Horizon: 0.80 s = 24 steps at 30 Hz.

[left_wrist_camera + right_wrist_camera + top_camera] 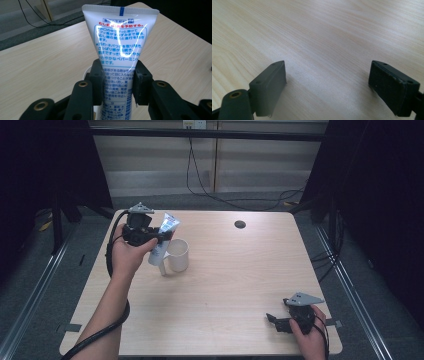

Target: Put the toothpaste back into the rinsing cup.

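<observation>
- My left gripper (pixel 159 238) is clenched on a white toothpaste tube (pixel 164 239); in the left gripper view the two black pads press on the tube (pixel 120 50) from either side, about halfway along its length; the flat crimped end with a small blue mark points away from the camera, and the printed blue and red text faces it.
- In the high view I hold the tube tilted, its crimped end up and toward the far side of the desk (pixel 235 285), its lower end down beside a white mug (pixel 177 255); whether the lower end touches the mug I cannot tell.
- The mug stands upright on the left part of the desk, just right of my left hand (pixel 127 255); in the left gripper view a bit of its white rim (pixel 86 73) shows behind the left pad.
- My right gripper (pixel 274 320) is released; in the right gripper view its jaws stand wide apart with bare wood grain (pixel 324 50) between them; it sits low near the right front corner of the desk, well apart from the tube and the mug, held in my right hand (pixel 310 337).
- A small dark round hole (pixel 240 224) lies in the desk near its far edge.
</observation>
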Tool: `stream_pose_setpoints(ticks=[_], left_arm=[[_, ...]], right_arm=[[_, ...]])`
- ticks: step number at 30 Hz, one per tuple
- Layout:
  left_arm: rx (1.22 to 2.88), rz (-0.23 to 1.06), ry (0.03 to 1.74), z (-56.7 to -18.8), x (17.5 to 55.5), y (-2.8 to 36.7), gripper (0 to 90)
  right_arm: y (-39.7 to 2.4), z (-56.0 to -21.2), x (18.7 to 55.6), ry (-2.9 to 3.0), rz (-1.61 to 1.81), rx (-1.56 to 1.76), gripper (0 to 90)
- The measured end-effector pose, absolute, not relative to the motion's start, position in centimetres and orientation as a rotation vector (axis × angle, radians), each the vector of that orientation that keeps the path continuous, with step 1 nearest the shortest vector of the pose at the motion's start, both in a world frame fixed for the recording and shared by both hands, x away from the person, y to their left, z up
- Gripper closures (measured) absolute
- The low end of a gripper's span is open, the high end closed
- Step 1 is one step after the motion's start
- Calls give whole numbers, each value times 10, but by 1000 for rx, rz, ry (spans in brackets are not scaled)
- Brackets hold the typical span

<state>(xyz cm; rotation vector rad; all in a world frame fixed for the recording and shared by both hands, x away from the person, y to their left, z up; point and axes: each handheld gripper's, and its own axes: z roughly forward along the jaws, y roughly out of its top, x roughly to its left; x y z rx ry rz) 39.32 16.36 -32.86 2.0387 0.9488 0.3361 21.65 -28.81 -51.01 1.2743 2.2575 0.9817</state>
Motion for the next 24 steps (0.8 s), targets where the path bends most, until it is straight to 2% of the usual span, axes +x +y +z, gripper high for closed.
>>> stream_pose_setpoints(ticks=[24], left_arm=[[2009,365,968,-332,406,143,669]], right_arm=[[-288,-510,216,2258,981,1272,140]])
